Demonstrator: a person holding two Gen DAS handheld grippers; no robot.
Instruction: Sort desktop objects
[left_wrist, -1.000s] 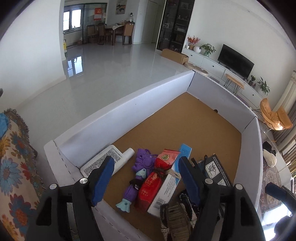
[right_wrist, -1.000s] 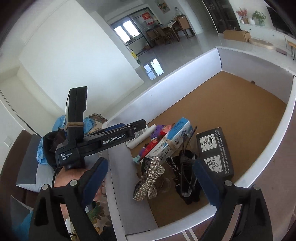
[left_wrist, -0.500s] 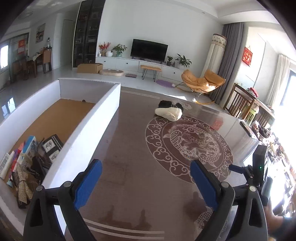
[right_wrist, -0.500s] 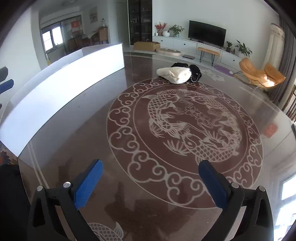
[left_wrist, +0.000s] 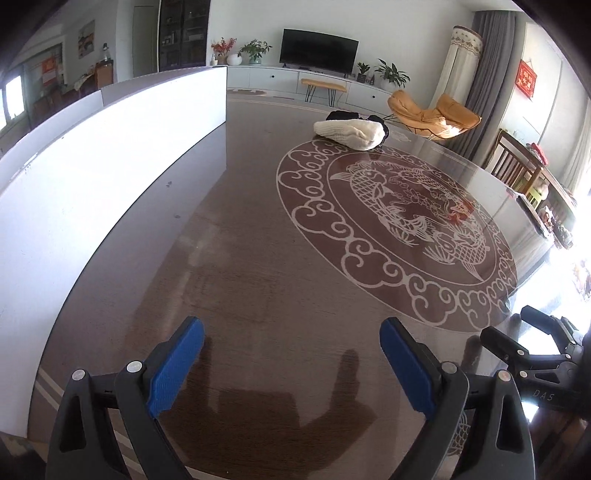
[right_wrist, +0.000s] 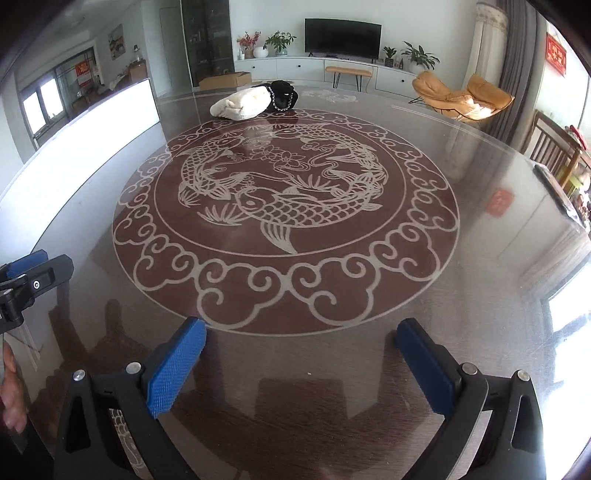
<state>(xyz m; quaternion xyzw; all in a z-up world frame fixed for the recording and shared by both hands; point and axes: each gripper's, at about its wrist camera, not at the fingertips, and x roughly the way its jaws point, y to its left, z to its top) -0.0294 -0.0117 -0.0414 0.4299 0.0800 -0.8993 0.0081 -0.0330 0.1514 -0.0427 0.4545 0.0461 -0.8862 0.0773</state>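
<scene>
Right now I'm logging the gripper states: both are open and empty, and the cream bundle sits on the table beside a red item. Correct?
Nearly. The item beside the cream bundle is black, not red, as the right wrist view shows. Both the left gripper and right gripper are open and empty over the table.

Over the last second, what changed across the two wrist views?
Both grippers swung away from the white box and its clutter, out over the brown table with the fish medallion. The left gripper and right gripper now face the cream bundle and the black item at the far side. Nothing was picked up or released. Both stayed open and empty.
</scene>
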